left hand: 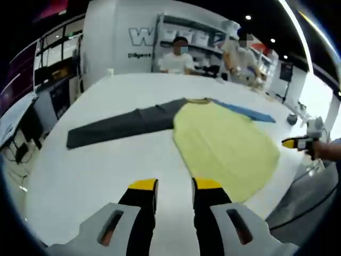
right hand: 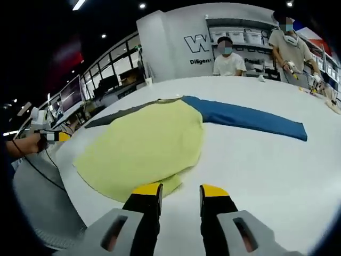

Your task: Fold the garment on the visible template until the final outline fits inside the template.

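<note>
Now: shirt lies flat, first fold not yet made

Right now the shirt (left hand: 221, 144) lies spread flat on the big white table (left hand: 96, 176). Its yellow body reaches close to the near edge of the table. The dark grey sleeve (left hand: 120, 125) stretches out toward one side and the blue sleeve (right hand: 250, 118) toward the other. I cannot make out a template on the table.

The left gripper (left hand: 175, 186) hangs over the bare table just beside the yellow hem. Its jaws are apart and hold nothing. The right gripper (right hand: 181, 191) is at the hem too, jaws apart and empty.

I think the first fold comes next. To do it well, each gripper should pinch only the cloth, low and near an edge. Lift a sleeve a little, lay it across the yellow body, and pull it smooth so no bumps stay. Keep the shirt from sliding off the near edge.

On the far wall (right hand: 165, 42) there is a big letter "W" and small words starting "Diligen". The rest is too small to read.
</note>
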The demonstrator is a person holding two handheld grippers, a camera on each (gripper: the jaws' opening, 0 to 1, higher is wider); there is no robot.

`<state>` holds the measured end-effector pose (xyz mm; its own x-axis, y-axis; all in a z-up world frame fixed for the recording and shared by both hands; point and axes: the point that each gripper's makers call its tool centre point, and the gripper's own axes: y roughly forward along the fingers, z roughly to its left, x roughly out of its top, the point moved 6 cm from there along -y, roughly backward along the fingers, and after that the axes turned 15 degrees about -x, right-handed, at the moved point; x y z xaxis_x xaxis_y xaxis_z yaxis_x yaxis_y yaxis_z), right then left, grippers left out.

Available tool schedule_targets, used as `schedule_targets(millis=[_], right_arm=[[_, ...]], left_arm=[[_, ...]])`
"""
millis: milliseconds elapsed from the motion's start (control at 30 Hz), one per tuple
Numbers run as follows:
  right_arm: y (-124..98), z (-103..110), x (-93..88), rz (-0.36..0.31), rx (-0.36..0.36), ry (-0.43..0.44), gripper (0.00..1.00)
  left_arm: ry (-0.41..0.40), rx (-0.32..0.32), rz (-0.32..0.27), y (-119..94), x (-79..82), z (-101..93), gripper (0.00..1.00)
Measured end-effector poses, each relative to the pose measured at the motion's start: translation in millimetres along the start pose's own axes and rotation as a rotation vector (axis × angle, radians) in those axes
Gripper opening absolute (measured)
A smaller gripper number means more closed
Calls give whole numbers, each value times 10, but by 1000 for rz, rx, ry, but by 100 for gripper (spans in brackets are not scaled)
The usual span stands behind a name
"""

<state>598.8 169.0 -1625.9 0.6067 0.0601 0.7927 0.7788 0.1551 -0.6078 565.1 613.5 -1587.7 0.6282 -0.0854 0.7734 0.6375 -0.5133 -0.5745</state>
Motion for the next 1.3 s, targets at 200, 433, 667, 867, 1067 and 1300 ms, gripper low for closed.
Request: schedule_targets(millis=[200, 433, 667, 867, 1067, 1300], right_arm=[[131, 9, 7, 15, 13, -47, 22], [142, 58, 25, 17, 39, -117, 19], [242, 62, -39, 36, 39, -189, 9], [281, 74, -16, 20, 32, -216, 0], [96, 56, -91, 41, -3, -126, 0], [-186, -49, -213, 42, -67, 39, 0]], left_arm=[[-5, -26, -7, -13, -49, -179, 25], [12, -32, 12, -34, 6, -234, 26], [31, -33, 15, -43, 49, -251, 25], [36, -34, 4, -58, 75, -269, 25], [41, -42, 9, -79, 72, -306, 25], [55, -61, 65, -7, -22, -347, 26]])
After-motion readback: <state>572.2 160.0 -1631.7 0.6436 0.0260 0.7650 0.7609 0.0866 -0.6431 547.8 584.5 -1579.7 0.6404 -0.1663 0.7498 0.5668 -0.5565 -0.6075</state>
